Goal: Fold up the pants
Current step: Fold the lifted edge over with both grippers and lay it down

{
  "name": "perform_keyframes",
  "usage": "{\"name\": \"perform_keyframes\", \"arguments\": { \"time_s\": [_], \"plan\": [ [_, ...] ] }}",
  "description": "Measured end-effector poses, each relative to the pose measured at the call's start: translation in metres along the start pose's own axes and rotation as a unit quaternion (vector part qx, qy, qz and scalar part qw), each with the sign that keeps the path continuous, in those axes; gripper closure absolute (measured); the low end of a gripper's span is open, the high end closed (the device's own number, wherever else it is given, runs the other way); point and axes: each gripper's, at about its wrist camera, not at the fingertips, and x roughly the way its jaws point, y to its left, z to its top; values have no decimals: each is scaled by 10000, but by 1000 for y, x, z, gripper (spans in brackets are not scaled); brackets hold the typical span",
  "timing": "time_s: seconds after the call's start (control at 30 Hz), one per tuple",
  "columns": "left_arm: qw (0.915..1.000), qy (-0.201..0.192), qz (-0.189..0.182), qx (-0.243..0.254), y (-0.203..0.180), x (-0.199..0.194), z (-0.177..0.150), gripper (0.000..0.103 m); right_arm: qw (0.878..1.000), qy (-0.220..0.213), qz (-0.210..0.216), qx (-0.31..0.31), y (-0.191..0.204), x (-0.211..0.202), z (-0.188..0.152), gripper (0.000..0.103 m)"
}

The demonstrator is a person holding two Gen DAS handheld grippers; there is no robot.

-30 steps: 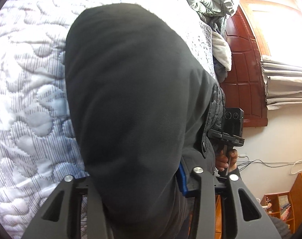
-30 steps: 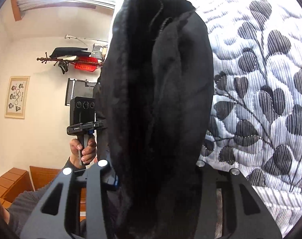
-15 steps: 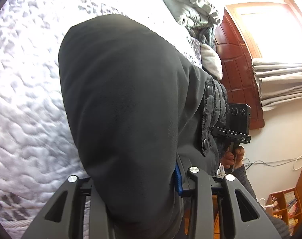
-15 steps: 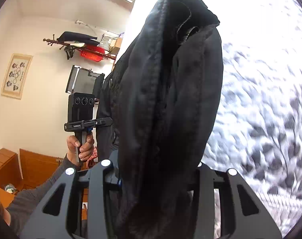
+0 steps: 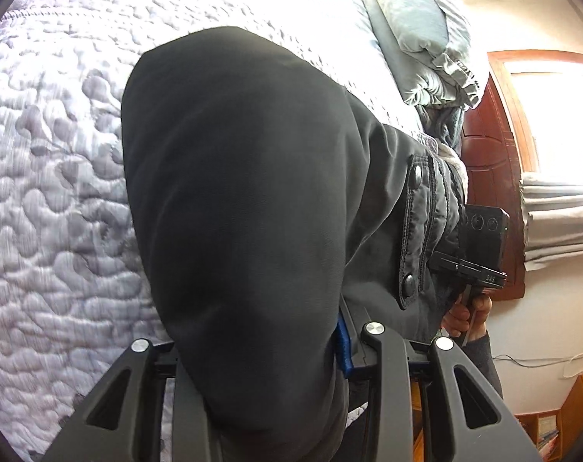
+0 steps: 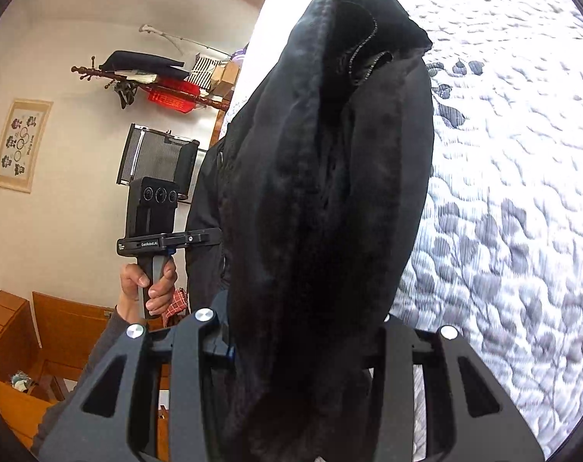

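We see both tools clamped on bulky black fabric pants (image 5: 245, 208) above quilted leaf-print bed (image 5: 60, 177); left tool (image 5: 268, 362) and right tool (image 6: 303, 346) fingertips hidden by cloth.

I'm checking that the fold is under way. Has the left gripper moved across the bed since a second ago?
Yes. The left gripper, shut on the black pants, has travelled along the quilt: the grey pillow now shows more fully.

Left tool (image 5: 268, 365) clamps black pants (image 5: 233, 200) above quilt (image 5: 60, 231).
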Motion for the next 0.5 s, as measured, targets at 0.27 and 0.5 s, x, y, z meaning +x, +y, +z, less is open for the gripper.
{"name": "perform_keyframes", "arguments": {
  "time_s": [0.27,0.5],
  "plan": [
    [9992,186,-42,-343,52,8,24,66,9991,242,14,333,-31,47,34,64],
    [9989,32,-371,-299,75,15,16,59,9983,292,16,512,-50,59,38,57]
  ]
}}
